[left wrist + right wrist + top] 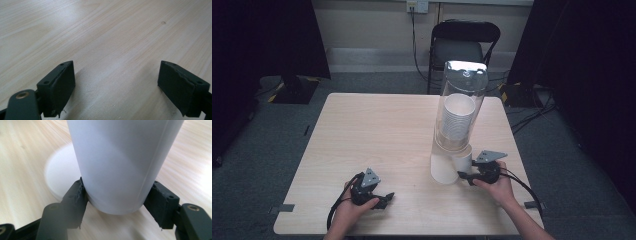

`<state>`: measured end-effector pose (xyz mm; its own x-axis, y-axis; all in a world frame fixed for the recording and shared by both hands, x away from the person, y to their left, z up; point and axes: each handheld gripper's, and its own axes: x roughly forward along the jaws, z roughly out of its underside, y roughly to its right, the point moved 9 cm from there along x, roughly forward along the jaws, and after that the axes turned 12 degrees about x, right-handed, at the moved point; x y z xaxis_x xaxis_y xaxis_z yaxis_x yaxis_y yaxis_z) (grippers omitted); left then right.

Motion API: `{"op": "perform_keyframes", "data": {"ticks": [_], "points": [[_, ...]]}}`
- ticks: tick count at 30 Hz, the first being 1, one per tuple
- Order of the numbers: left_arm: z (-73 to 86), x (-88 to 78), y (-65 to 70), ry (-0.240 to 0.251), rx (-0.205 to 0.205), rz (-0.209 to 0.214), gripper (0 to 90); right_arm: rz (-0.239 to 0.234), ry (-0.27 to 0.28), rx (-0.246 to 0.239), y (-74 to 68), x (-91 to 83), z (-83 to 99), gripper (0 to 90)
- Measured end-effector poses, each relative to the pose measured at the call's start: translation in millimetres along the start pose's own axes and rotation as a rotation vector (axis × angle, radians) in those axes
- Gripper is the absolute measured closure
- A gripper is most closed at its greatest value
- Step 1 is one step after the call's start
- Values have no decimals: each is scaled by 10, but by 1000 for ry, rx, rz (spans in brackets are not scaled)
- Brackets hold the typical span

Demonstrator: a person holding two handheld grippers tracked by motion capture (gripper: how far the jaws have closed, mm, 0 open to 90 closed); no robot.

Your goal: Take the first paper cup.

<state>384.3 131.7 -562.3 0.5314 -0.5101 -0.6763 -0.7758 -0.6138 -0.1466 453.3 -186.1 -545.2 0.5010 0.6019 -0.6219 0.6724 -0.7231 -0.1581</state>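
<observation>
A tall clear cup dispenser (460,95) with a stack of white paper cups (457,117) inside stands on its white base (441,170) at the right of the wooden table (377,130). My right gripper (465,174) (117,203) is shut on a single white paper cup (463,160) (120,162) just under the tube's mouth; both pads press on the cup's lower end, and the base (58,173) lies behind it. My left gripper (386,199) (116,85) rests near the table's front edge, open, with bare wood between its jaws.
A black folding chair (464,42) stands behind the table. A dark stand (294,85) is on the floor at the back left, and cables (532,115) run over the carpet at the right. The table's left half is bare wood.
</observation>
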Motion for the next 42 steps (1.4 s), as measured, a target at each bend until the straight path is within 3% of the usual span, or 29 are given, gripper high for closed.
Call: {"op": "perform_keyframes", "data": {"ticks": [4, 10, 26, 28, 30, 42], "points": [[0, 0, 0, 0, -1, 0, 140, 21, -4, 16, 112, -66, 121, 365], [0, 1, 0, 1, -3, 0, 140, 35, -30, 13, 131, -35, 160, 361], [-1, 1, 0, 2, -2, -1, 140, 31, -35, 17, 153, -60, 183, 328], [-1, 1, 0, 2, -2, -1, 140, 48, -39, 26, 172, -68, 195, 248], [-2, 1, -3, 2, -1, -3, 140, 50, -47, 34, 183, -72, 206, 228], [-3, 2, 2, 4, -5, -1, 140, 63, -47, 40, 231, -158, 269, 184]]}}
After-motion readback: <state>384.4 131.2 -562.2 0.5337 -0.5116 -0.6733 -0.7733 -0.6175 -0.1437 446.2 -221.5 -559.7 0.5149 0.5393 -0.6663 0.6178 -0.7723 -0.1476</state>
